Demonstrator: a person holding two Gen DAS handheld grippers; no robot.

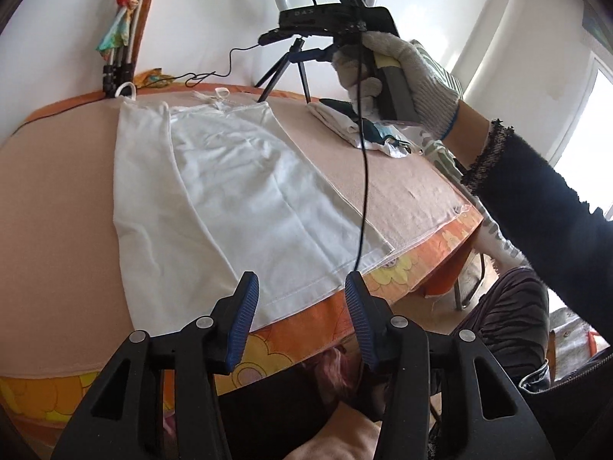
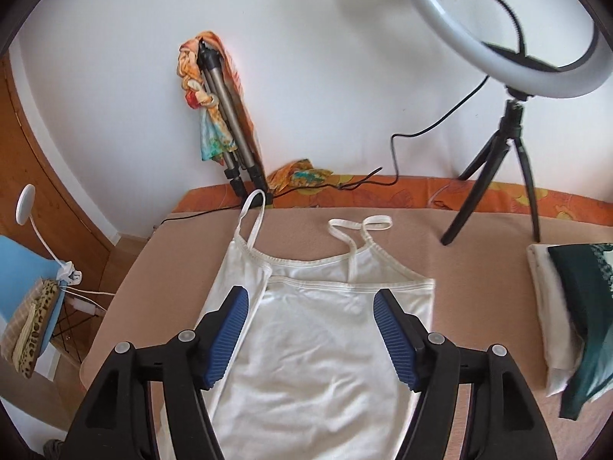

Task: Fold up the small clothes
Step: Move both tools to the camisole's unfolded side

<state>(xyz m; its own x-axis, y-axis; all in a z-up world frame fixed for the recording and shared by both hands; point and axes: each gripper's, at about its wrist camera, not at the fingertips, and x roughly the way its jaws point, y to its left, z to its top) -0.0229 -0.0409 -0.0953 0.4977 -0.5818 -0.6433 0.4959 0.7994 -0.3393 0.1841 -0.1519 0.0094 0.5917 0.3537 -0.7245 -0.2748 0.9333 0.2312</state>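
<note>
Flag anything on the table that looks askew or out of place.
The white camisole lies flat, but its right strap is twisted into a loop and crosses onto the neckline, while the left strap runs straight back. Nothing spilled or damaged shows.

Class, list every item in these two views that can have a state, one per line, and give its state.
white camisole: spread flat, one side folded inward
left gripper: open, empty
right gripper: open, empty
ring light: upright on its tripod, whether lit is unclear
folded clothes: stacked at the side
</note>
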